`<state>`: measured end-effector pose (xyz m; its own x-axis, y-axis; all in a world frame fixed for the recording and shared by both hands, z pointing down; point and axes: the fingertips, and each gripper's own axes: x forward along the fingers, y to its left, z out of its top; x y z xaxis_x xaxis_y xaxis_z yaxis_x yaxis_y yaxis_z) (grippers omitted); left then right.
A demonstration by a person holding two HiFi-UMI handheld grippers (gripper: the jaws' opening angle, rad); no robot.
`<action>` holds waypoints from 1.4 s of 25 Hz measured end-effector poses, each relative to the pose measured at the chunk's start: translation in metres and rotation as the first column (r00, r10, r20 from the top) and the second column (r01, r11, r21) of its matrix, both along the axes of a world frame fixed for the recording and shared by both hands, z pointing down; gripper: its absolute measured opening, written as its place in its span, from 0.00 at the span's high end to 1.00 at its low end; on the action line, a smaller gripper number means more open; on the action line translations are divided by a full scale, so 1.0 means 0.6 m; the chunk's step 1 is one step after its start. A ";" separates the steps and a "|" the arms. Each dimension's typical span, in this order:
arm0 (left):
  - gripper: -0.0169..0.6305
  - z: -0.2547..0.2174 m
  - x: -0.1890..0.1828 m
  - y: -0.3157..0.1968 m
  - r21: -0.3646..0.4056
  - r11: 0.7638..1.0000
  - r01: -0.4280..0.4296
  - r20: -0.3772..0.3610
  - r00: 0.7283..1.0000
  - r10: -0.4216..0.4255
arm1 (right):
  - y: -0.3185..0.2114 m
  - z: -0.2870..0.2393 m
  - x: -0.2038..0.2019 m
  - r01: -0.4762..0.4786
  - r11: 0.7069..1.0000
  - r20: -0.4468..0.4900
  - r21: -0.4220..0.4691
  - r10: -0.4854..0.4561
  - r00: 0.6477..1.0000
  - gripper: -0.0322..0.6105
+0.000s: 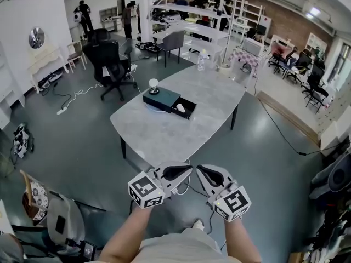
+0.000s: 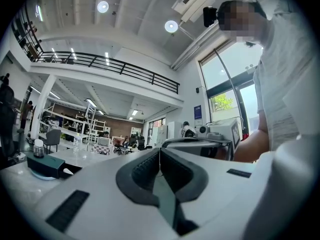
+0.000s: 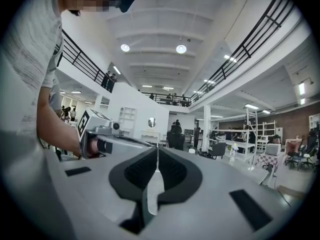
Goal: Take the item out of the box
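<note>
The left gripper (image 1: pixel 184 170) and right gripper (image 1: pixel 204 171) are both empty, jaws pressed together, well short of the pale grey marble-look table (image 1: pixel 164 133). The small white item (image 1: pixel 180 108) lies in the dark teal box's (image 1: pixel 163 98) pulled-out drawer. Reaching in with the 2 claws closed could shove the box instead.

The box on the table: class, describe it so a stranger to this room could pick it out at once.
Find the large pale table in the middle of the head view. On it lies a box, its drawer pulled open with a white item inside. Unlike the upright jar beside it and the bottle at the far end, it is flat and dark.
</note>
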<state>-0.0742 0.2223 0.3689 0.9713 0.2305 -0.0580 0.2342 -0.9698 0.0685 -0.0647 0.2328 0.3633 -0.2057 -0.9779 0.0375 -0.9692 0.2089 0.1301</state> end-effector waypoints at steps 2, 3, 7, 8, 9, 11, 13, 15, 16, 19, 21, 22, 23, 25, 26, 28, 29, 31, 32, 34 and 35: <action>0.94 0.000 0.014 -0.008 -0.004 1.000 0.016 -0.003 1.000 -0.016 | -0.006 0.000 0.016 0.005 1.000 0.002 -0.004 -0.005 1.000 0.92; 0.94 0.000 0.022 -0.011 -0.005 1.000 0.023 -0.004 1.000 -0.023 | -0.010 0.001 0.024 0.011 1.000 0.003 -0.007 -0.011 1.000 0.92; 0.94 0.001 0.063 -0.017 -0.004 0.998 0.056 -0.006 0.998 -0.056 | -0.020 0.006 0.060 0.054 0.998 -0.002 -0.026 -0.054 0.999 0.92; 0.94 0.000 0.075 -0.020 -0.003 0.998 0.068 -0.007 0.998 -0.068 | -0.022 0.005 0.070 0.068 0.997 -0.006 -0.030 -0.068 0.998 0.91; 0.94 -0.001 0.087 -0.023 -0.003 0.997 0.079 -0.009 0.997 -0.079 | -0.025 0.004 0.081 0.080 0.996 -0.011 -0.032 -0.081 0.997 0.91; 0.94 -0.005 0.110 -0.028 -0.005 0.995 0.101 -0.012 0.995 -0.101 | -0.031 0.001 0.103 0.104 0.994 -0.019 -0.035 -0.105 0.994 0.91; 0.94 -0.008 0.131 -0.033 -0.006 0.992 0.128 -0.017 0.992 -0.128 | -0.035 -0.001 0.124 0.128 0.991 -0.022 -0.042 -0.129 0.991 0.89; 0.94 -0.012 0.150 -0.037 -0.005 0.988 0.156 -0.022 0.988 -0.156 | -0.037 -0.005 0.143 0.149 0.988 -0.029 -0.047 -0.150 0.988 0.85; 0.94 -0.013 0.159 -0.039 -0.003 0.986 0.167 -0.022 0.986 -0.167 | -0.038 -0.007 0.153 0.159 0.986 -0.033 -0.047 -0.160 0.987 0.84; 0.94 -0.008 0.185 -0.039 -0.005 0.982 0.190 -0.015 0.982 -0.190 | -0.041 -0.002 0.181 0.182 0.982 -0.034 -0.051 -0.184 0.982 0.84; 0.94 0.003 0.197 -0.043 -0.009 0.980 0.199 -0.007 0.980 -0.199 | -0.048 0.008 0.196 0.189 0.981 -0.023 -0.050 -0.190 0.981 0.84; 0.94 0.008 0.201 -0.046 -0.008 0.980 0.201 0.000 0.980 -0.201 | -0.052 0.012 0.200 0.192 0.980 -0.017 -0.049 -0.193 0.981 0.84; 0.94 0.012 0.203 -0.049 -0.006 0.979 0.203 0.007 0.979 -0.203 | -0.056 0.015 0.202 0.196 0.979 -0.011 -0.049 -0.197 0.980 0.84; 0.94 0.017 0.205 -0.056 -0.003 0.977 0.214 0.017 0.977 -0.214 | -0.062 0.023 0.202 0.206 0.977 -0.006 -0.053 -0.206 0.978 0.84; 0.94 0.019 0.207 -0.061 -0.002 0.975 0.223 0.019 0.975 -0.223 | -0.066 0.027 0.204 0.210 0.976 -0.005 -0.056 -0.211 0.978 0.84; 0.94 0.023 0.212 -0.071 0.000 0.971 0.239 0.022 0.971 -0.239 | -0.076 0.035 0.210 0.217 0.974 -0.002 -0.062 -0.217 0.976 0.84; 0.94 0.026 0.215 -0.077 0.002 0.970 0.245 0.026 0.969 -0.245 | -0.082 0.041 0.214 0.219 0.973 0.002 -0.067 -0.220 0.976 0.84; 0.94 0.032 0.218 -0.093 0.008 0.968 0.252 0.035 0.967 -0.252 | -0.098 0.053 0.220 0.224 0.971 0.002 -0.084 -0.225 0.974 0.83; 0.94 0.034 0.219 -0.104 0.011 0.967 0.255 0.038 0.966 -0.255 | -0.110 0.058 0.222 0.226 0.969 -0.003 -0.095 -0.228 0.974 0.83; 0.94 0.036 0.221 -0.133 0.013 0.967 0.254 0.040 0.966 -0.254 | -0.138 0.065 0.225 0.227 0.967 -0.017 -0.115 -0.230 0.973 0.83; 0.94 0.037 0.223 -0.148 0.011 0.968 0.250 0.040 0.967 -0.250 | -0.153 0.069 0.227 0.225 0.966 -0.023 -0.125 -0.229 0.973 0.82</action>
